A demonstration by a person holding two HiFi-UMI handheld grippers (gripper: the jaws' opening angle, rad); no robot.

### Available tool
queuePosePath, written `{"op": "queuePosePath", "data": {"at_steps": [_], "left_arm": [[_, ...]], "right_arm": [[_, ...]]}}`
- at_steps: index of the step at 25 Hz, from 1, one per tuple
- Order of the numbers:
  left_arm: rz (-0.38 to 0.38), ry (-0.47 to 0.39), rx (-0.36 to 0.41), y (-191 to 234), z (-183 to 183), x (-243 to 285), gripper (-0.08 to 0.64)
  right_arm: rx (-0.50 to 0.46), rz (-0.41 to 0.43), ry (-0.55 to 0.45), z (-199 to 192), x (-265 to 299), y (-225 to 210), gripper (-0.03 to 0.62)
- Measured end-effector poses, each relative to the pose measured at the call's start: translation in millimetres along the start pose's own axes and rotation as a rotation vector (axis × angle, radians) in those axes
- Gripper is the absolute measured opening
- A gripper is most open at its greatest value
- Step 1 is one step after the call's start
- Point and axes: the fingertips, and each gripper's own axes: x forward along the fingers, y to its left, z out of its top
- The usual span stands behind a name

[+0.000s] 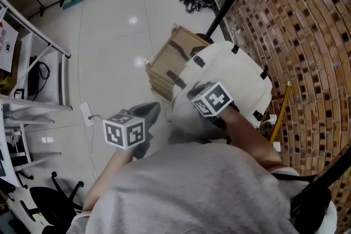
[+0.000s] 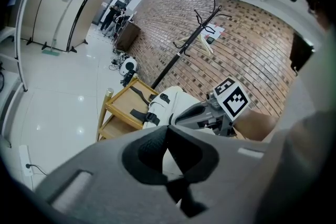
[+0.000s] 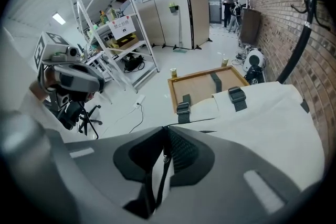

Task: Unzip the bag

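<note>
Grey shirt [image 1: 208,194]: the person's own shoulders and chest fill the bottom of the head view, with a bare forearm reaching forward on the right.
Floor [image 1: 115,24]: pale glossy tiles with light spots, spreading out to the left of everything else.
Brick wall [image 1: 307,35]: runs up the right side; a black coat stand [image 1: 230,0] leans across it above the bag.
Bag [image 1: 230,71]: a cream backpack with black buckled straps. It sits on the wooden worktop, just beside the brick wall, under the right forearm.
Worktop [image 1: 173,55]: a small wooden stand with a lower shelf. Its bare top shows at the bag's far left, with two black straps lying across it.
Left gripper [image 2: 167,136]: held over the floor to the left of the bag and apart from it. Its fingers meet at the tips with nothing between them.
Right gripper [image 3: 166,144]: at the bag's near edge, its fingers pinched together on the zipper pull.
Zipper pull [image 3: 161,182]: a thin black strand with a small metal link, hanging down from between the right fingers against the cream fabric.
</note>
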Motion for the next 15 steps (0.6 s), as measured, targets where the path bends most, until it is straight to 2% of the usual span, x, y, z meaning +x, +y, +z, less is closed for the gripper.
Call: {"op": "queuePosePath", "data": {"at_steps": [6, 11, 15], "left_arm": [[-0.001, -0.002, -0.001, 0, 4, 4, 0.0], [0.004, -0.006, -0.008, 1, 8, 5, 0.0], [0.003, -0.006, -0.008, 1, 12, 9, 0.0]], "right_arm": [[-0.026, 0.084, 0.044, 7, 1, -1, 0.034], [-0.056, 0.111, 0.071, 16, 3, -3, 0.034], [-0.038, 0.122, 0.072, 19, 9, -10, 0.035]]}}
